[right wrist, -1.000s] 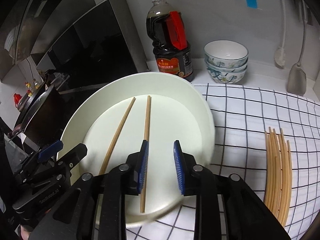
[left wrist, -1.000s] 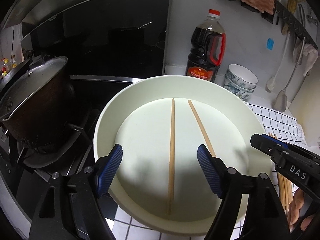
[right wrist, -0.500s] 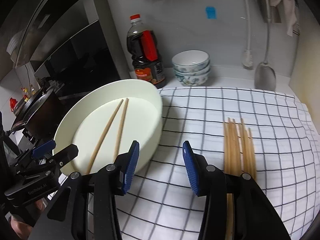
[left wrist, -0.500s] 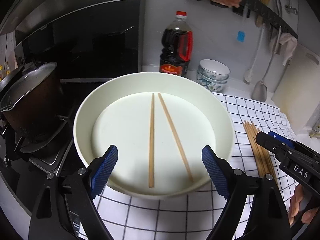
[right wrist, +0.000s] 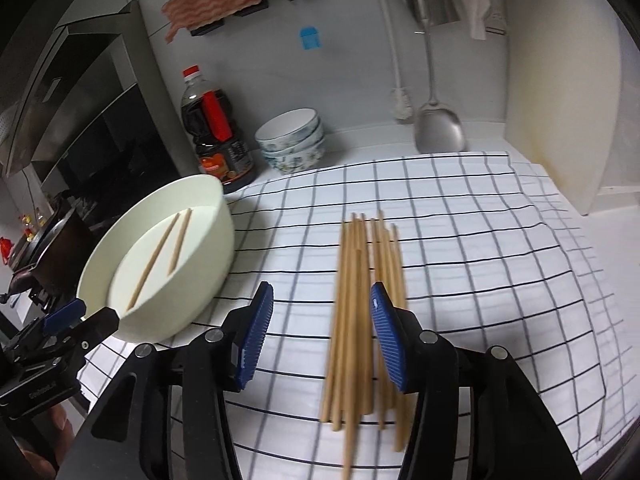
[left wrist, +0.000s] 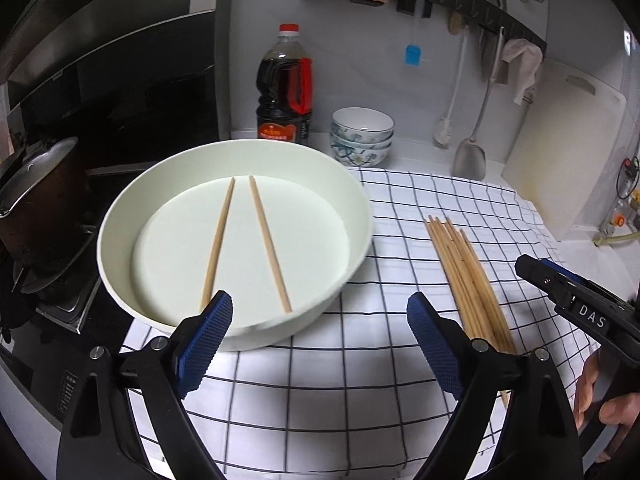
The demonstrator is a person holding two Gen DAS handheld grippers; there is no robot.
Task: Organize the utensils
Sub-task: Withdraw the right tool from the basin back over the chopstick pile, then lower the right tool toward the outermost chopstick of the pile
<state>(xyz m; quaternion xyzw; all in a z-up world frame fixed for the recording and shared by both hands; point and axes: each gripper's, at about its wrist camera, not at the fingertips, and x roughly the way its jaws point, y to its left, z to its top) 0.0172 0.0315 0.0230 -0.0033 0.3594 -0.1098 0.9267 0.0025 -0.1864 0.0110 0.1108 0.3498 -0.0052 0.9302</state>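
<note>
White checked cloth (right wrist: 460, 240) covers the counter and serves as landmark; on its left edge sits the cream basin (left wrist: 120, 248), holding two chopsticks (left wrist: 240, 240) laid in a narrow V. Near the cloth's centre lies the loose chopstick bundle (right wrist: 360, 312), the task's remaining stock, well apart from the basin. R gripper (right wrist: 318, 336) hovers over the bundle's near ends w/ jaws opening, sticks seen between the pads but not pressed. L gripper (left wrist: 320, 344) hangs over the cloth's front edge btw. basin and bundle, jaws opening wide, nothing in them. Judged step: pick the next stick(s) for the basin. Best done by lowering onto one outer stick, pads square across it, closing gently so neighbours don't fan or roll. Beyond the cloth's far edge: cutting board (right wrist: 560, 100), soy bottle (left wrist: 285, 92), stacked bowls (left wrist: 362, 136), hanging spatula (right wrist: 440, 128); none blocks the path. Basin wall is the only obstacle to clear.
</note>
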